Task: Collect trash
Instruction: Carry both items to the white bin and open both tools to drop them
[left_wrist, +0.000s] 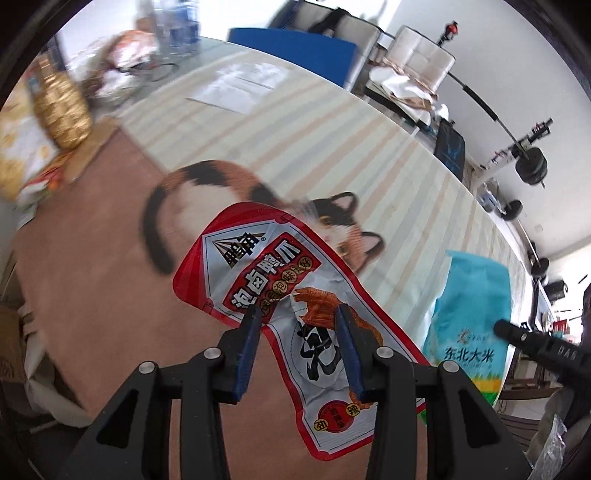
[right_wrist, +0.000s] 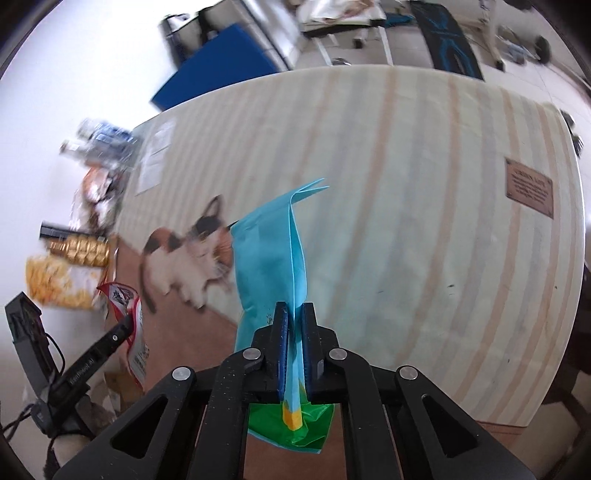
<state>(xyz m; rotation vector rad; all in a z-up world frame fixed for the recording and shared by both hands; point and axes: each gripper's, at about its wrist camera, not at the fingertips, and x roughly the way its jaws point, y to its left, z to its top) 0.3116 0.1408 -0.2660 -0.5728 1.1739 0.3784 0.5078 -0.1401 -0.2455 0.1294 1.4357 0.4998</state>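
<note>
My left gripper (left_wrist: 296, 312) has its jaws set apart on either side of a red and white snack wrapper (left_wrist: 280, 291), which hangs between the fingers above the table; the wrapper and gripper also show in the right wrist view (right_wrist: 129, 314). My right gripper (right_wrist: 294, 314) is shut on a light blue rice bag (right_wrist: 271, 258) with a green bottom, held upright above the table. The blue bag also shows at the right of the left wrist view (left_wrist: 471, 317).
The table (right_wrist: 424, 206) has a striped cloth with a calico cat picture (left_wrist: 207, 206). At its far left stand snack packs, a gold packet (left_wrist: 64, 107) and water bottles (left_wrist: 177, 26). A blue board (left_wrist: 295, 48) and chairs stand beyond.
</note>
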